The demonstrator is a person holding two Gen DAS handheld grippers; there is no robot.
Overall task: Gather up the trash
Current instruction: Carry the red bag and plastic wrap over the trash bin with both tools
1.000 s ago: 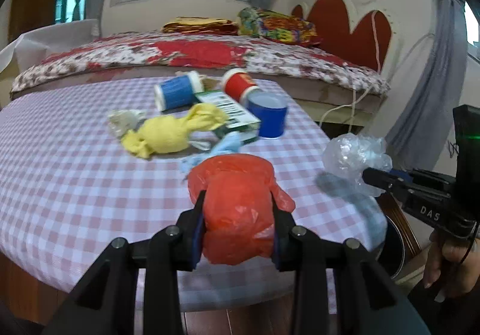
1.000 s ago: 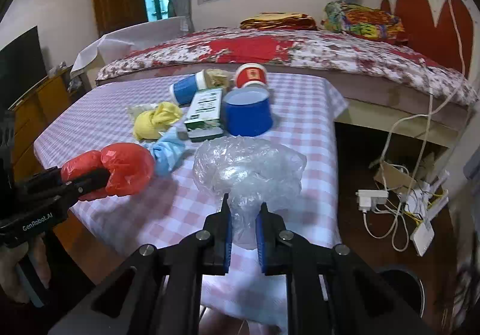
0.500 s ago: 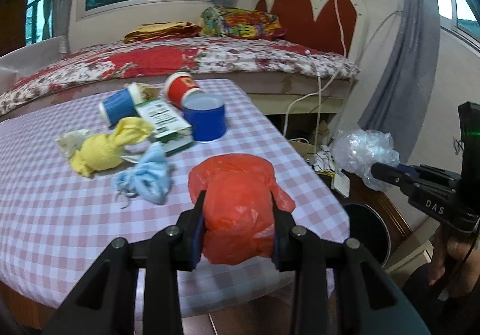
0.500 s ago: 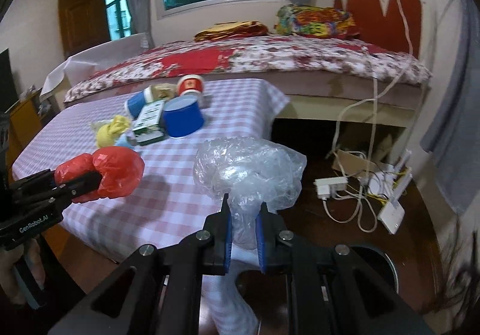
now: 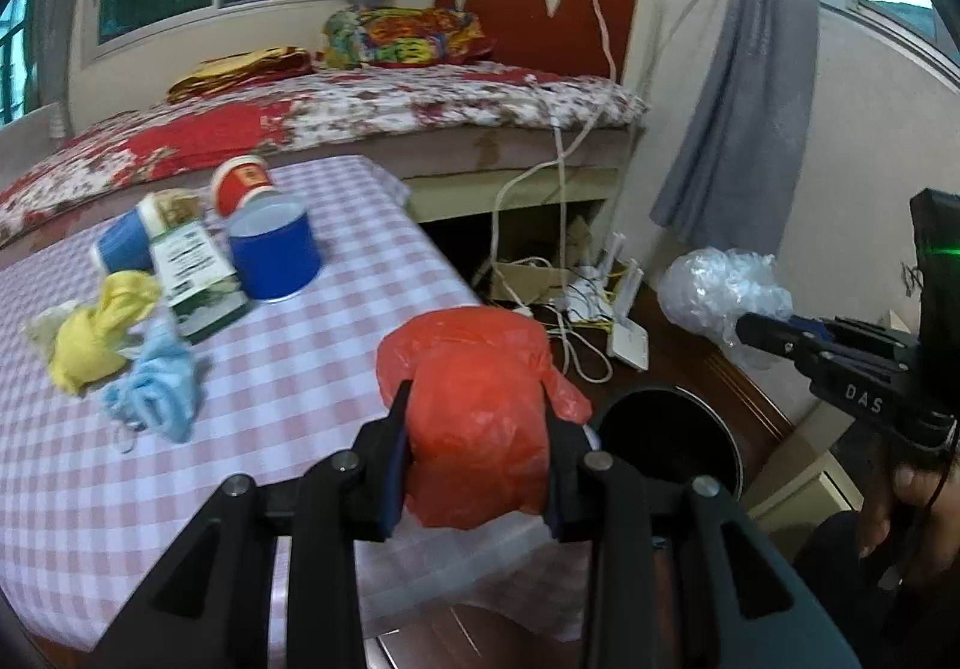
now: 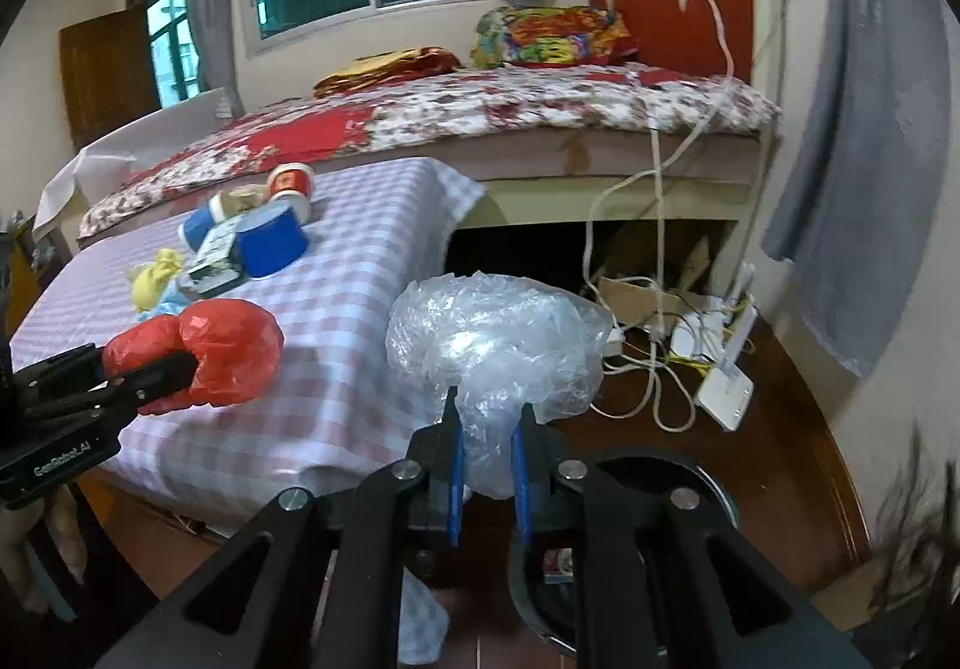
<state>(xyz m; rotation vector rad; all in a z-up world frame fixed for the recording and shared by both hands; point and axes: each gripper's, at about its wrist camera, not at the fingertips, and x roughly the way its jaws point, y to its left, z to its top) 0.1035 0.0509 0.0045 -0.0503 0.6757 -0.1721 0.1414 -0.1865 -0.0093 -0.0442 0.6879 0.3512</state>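
Left gripper (image 5: pixel 477 450) clamped on a crumpled red plastic bag (image 5: pixel 474 417), pads pressing both flanks. Right gripper (image 6: pixel 486 474) pinched tight on the neck of a clear plastic bag (image 6: pixel 492 345), the bulk ballooning above the jaws. Both loads carried clear of the checked tablecloth (image 5: pixel 288 369), none resting on it.

Deciding relation: black trash bin (image 5: pixel 669 453) on the floor, just past the table's corner, mouth open and facing up. From the left wrist view, sits below and to the right of the red bag — partly hidden behind it. From the right wrist view, rim (image 6: pixel 654 465) lies directly under and just ahead of the clear bag, so right hand judged nearer and better lined up (likely the first to drop). Neither bag has much of a long axis; both roughly round lumps.

Room for moving: open floor around the bin, but a tangle of white cables and a router (image 6: pixel 723 387) close behind it, and the table edge just to its left. Judged risk — light bags drifting or snagging on the rim unless released well over the mouth.

More trash left on the table: blue paper cup (image 5: pixel 273 258), red cup (image 5: pixel 240 183), green-and-white carton (image 5: pixel 195 273), yellow wad (image 5: pixel 99 330), light-blue wad (image 5: pixel 156 390).
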